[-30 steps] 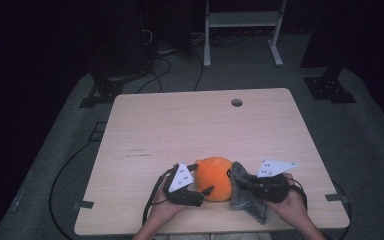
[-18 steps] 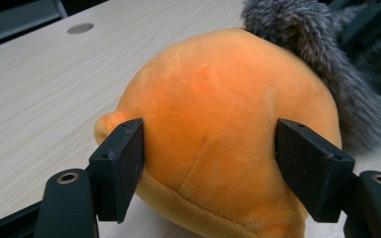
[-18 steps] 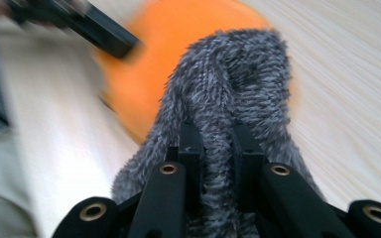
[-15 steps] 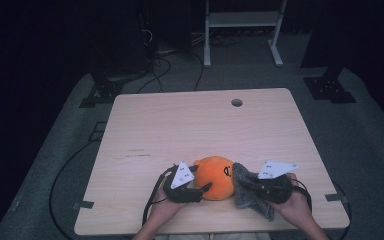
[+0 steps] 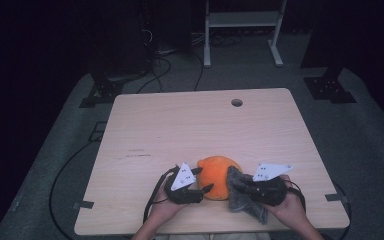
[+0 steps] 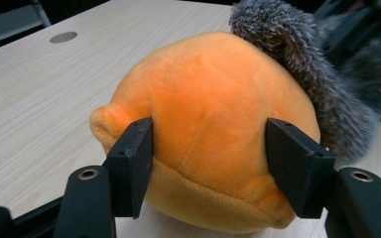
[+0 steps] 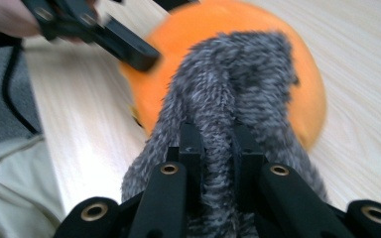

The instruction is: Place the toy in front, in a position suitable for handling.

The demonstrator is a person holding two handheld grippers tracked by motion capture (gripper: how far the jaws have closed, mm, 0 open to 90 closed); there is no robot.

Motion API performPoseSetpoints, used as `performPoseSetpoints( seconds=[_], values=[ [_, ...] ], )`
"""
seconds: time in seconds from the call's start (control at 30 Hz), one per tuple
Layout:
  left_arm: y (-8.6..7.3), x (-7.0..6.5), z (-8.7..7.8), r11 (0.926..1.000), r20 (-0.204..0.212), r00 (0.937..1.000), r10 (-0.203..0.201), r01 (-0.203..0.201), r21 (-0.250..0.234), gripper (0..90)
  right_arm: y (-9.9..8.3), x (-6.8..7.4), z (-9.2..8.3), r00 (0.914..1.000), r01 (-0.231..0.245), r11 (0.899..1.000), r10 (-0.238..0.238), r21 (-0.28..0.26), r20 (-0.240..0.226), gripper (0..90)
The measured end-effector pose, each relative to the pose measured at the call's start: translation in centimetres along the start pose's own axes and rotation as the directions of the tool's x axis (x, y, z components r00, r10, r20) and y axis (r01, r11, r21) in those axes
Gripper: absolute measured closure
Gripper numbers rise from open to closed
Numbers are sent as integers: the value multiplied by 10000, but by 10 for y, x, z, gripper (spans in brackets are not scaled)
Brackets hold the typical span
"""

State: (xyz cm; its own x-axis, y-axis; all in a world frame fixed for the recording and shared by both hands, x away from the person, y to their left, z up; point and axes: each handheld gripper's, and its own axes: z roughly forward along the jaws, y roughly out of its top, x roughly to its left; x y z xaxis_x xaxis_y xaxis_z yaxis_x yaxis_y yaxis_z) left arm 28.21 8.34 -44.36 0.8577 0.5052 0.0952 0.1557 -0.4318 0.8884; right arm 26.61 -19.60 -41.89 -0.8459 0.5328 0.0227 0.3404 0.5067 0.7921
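While the right hand-held gripper (image 7: 213,163) pinches the grey fuzzy cloth (image 7: 238,89), the left hand-held gripper (image 6: 208,163), its jaws just closing, squeezes the orange plush toy (image 6: 203,114) beside it.

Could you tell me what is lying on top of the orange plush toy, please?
A grey fuzzy cloth drapes over the orange plush toy, pinched by the right tool. The plush surface under the cloth is hidden.

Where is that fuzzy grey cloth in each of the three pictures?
High view: grey cloth at bottom centre-right, against the orange plush toy.
Left gripper view: upper right, draped behind the toy.
Right gripper view: centre, pinched in the right tool.
Shared landmark: the orange toy.
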Motion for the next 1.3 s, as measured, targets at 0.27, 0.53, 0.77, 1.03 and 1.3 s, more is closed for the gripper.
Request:
performPoseSetpoints(
  seconds=[0.27, 0.53, 0.77, 1.03, 1.3],
  values=[
    [-4, 9, -4, 9965, 482, 9955, -813, 821, -146, 334, 11, 16, 13, 9958, 913, 9958, -914, 78, 70, 787],
    [-1, 7, -2, 9958, 567, 9946, -865, 881, -255, 366, 6, 9, -5, 9991, 382, 9987, -375, -332, 221, 788],
    [-4, 17, -7, 9895, 1709, 9767, -1300, 1387, -403, 367, 11, 9, 9, 9977, 655, 9978, -653, -81, 192, 788],
    [-4, 14, -2, 9899, 893, 9866, -1368, 1395, -246, 447, 15, 24, 10, 9953, 948, 9953, -951, -177, -197, 786],
    [-6, 16, -1, 9893, 752, 9870, -1420, 1441, -233, 437, 2, 11, 4, 9965, 808, 9956, -818, 477, 183, 786]
  ],
)
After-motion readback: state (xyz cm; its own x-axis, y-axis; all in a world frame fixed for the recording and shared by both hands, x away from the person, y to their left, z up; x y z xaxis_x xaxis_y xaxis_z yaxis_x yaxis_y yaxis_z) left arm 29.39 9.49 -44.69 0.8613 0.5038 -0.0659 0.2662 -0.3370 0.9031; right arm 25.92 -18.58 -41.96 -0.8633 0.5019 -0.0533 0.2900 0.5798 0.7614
